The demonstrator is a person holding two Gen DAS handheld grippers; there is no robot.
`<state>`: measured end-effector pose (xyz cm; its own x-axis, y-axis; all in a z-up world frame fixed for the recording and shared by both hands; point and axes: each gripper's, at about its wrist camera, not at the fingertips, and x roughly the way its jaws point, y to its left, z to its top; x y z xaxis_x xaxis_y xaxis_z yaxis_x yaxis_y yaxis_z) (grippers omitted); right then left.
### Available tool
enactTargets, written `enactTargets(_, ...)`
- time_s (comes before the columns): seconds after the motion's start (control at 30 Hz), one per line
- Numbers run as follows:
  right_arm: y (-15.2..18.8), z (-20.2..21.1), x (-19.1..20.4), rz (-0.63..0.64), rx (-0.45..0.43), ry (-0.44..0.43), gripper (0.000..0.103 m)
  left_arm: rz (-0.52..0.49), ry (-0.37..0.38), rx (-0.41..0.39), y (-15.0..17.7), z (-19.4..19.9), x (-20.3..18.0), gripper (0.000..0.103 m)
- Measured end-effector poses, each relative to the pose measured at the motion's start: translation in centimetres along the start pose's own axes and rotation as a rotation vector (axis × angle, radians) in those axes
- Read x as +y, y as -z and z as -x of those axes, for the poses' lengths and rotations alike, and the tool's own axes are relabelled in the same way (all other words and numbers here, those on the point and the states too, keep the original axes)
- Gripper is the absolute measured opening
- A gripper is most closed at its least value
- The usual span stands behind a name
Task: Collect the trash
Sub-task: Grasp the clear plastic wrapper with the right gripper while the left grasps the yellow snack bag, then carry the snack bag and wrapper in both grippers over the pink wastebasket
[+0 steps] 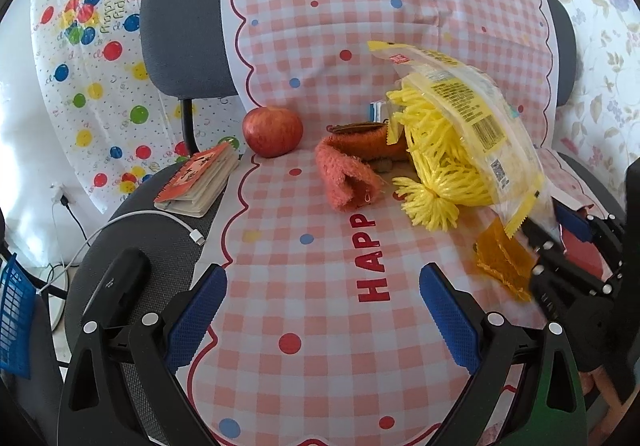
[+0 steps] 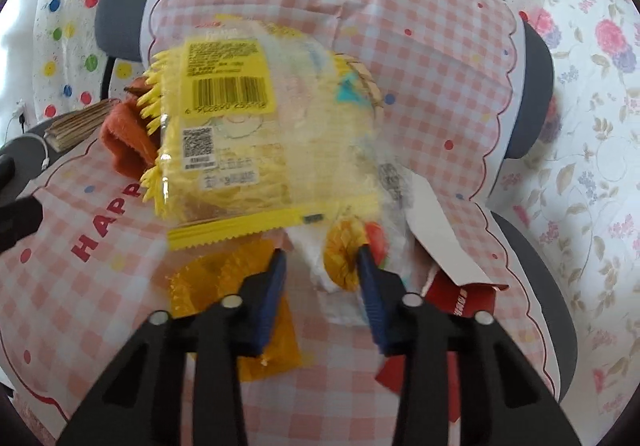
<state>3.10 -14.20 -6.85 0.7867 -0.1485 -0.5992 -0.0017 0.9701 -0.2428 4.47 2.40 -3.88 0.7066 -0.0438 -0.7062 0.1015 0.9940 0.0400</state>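
Observation:
On a chair seat covered with a pink checked cloth (image 1: 320, 366) lies trash. A clear-and-yellow snack bag (image 2: 228, 141) leans on a yellow spiky toy (image 1: 436, 149). An orange see-through wrapper (image 2: 224, 286) lies flat under my right gripper's left finger. A white crumpled wrapper (image 2: 320, 270) with a round orange print sits between the blue pads of my right gripper (image 2: 322, 262). Its jaws stand narrow with a gap, and I see no pad pressing. In the left wrist view this gripper (image 1: 560, 242) sits at the snack bag's (image 1: 468, 105) lower corner. My left gripper (image 1: 320, 310) is wide open over bare cloth.
A red apple (image 1: 272, 131), an orange fuzzy cloth (image 1: 344, 173), a small notebook (image 1: 200, 181), a white cable (image 1: 160, 217) and a black device (image 1: 120, 282) lie to the left. A red-and-white torn carton (image 2: 460, 294) lies right of the right gripper. Chair backs rise behind.

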Motion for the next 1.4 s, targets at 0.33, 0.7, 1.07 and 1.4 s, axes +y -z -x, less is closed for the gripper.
enactTargets(0.33, -0.8, 2.9, -9.7, -0.335, -0.129, -0.111, 0.009, -0.035, 0.066, -0.012, -0.5, 1.1, -2.1, 0.095)
enactTargets(0.7, 0.8, 8.9, -11.2, -0.217, -0.223, -0.059, 0.008, -0.008, 0.227, -0.034, -2.3, 1.2, -4.9, 0.080)
enactTargets(1.07, 3.0, 7.4, -11.6, -0.181, -0.174, -0.043, 0.008, 0.006, 0.350, -0.027, -5.1, -0.2, -7.4, 0.046)
enactTargets(1.4, 3.4, 6.4, -11.8, -0.181, -0.155, -0.056, 0.008, 0.035, 0.359, -0.015, -6.7, -2.8, -7.9, 0.046)
